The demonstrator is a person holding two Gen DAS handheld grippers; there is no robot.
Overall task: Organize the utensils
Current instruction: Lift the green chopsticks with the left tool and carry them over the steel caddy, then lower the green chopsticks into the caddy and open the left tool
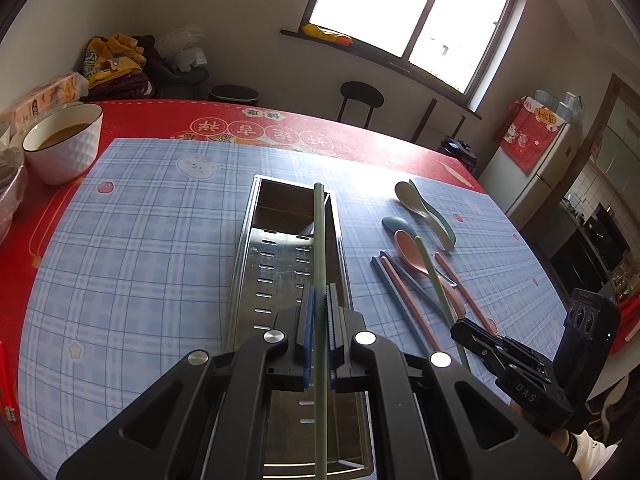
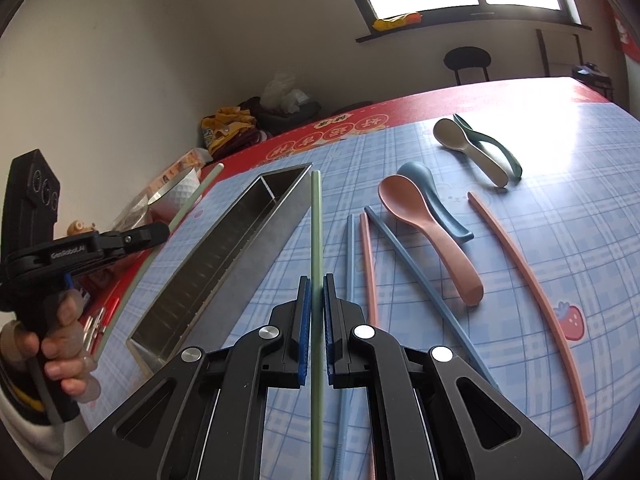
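My left gripper [image 1: 319,294] is shut on a green chopstick [image 1: 319,232] that points along the open steel utensil tray [image 1: 241,248], above its right side. My right gripper [image 2: 317,282] is shut on a second green chopstick [image 2: 316,220], held over the checked mat just right of the tray [image 2: 256,272]. In the left wrist view the right gripper [image 1: 458,330] sits to the right with its chopstick [image 1: 434,276] slanting over the loose utensils. In the right wrist view the left gripper [image 2: 162,233], in a person's hand, holds its chopstick [image 2: 194,196] beyond the tray's left side.
Loose on the mat right of the tray lie a pink spoon [image 2: 428,236], a blue spoon [image 2: 424,186], a beige spoon [image 2: 468,146], a dark green spoon [image 2: 496,146], and pink [image 2: 532,292] and blue chopsticks [image 2: 416,276]. A white bowl [image 1: 66,148] stands at the far left.
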